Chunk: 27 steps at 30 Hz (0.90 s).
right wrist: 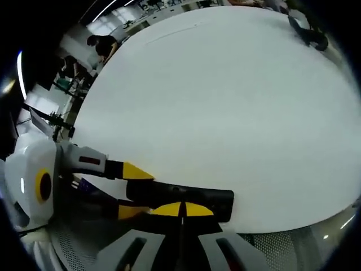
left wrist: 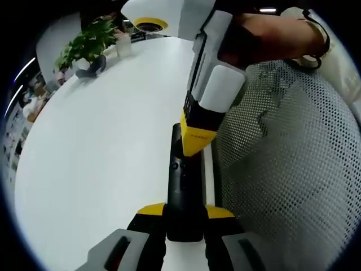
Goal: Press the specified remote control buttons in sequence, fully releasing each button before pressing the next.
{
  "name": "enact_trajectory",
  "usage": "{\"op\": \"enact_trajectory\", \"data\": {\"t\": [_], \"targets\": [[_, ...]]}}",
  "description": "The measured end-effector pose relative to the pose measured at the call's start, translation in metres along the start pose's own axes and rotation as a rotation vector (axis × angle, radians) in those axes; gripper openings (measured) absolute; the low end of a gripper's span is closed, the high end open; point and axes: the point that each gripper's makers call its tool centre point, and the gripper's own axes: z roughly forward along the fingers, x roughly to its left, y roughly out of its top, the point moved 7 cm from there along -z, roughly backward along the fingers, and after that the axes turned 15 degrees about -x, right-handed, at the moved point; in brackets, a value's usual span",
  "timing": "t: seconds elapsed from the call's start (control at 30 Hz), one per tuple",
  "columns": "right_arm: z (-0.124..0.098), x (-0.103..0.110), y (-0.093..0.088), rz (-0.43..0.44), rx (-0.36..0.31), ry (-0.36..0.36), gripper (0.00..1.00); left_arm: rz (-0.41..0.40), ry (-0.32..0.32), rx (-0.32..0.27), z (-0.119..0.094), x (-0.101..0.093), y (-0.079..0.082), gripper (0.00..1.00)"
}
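A slim black remote control (left wrist: pixel 183 189) points away from me over the white table (left wrist: pixel 101 152). My left gripper (left wrist: pixel 185 212) is shut on its near end, one yellow tip on each side. My right gripper (left wrist: pixel 195 141), held in a person's hand (left wrist: pixel 271 34), comes down from above with its yellow tips closed together on the remote's upper face. In the right gripper view the remote (right wrist: pixel 197 197) lies crosswise at the table's near edge. My right gripper (right wrist: pixel 181 209) is shut and rests on it, while the left gripper (right wrist: pixel 131 192) clamps its left end.
A grey mesh chair (left wrist: pixel 293 169) stands close on the right of the remote. A potted plant (left wrist: pixel 84 45) and a dark object (right wrist: pixel 307 31) sit at the table's far side. The table edge (right wrist: pixel 265 228) runs just past the remote. A person (right wrist: pixel 101 45) is in the background.
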Motion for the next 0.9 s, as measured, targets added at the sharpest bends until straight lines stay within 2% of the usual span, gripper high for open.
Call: {"op": "enact_trajectory", "data": {"t": [0.2,0.3,0.4,0.5,0.7,0.9], "targets": [[-0.001,-0.003,-0.001,0.023,0.02,0.0,0.0,-0.004,-0.005,-0.007,0.0,0.0,0.0,0.23],[-0.001,0.001,0.0,-0.045,0.065,-0.016,0.0,0.0,-0.002,-0.007,0.0,0.0,0.0,0.23],[0.0,0.004,0.001,-0.082,0.079,-0.032,0.0,-0.001,-0.004,-0.005,0.0,0.0,0.0,0.23],[0.0,0.006,0.0,-0.166,0.089,-0.044,0.0,-0.004,-0.003,-0.014,-0.001,0.001,-0.001,0.23],[-0.001,0.008,-0.005,-0.202,0.066,-0.064,0.0,-0.012,0.015,-0.043,-0.001,-0.001,-0.003,0.23],[-0.003,0.006,-0.007,-0.156,0.025,-0.051,0.0,-0.008,0.014,-0.044,-0.001,-0.001,-0.003,0.23]]}}
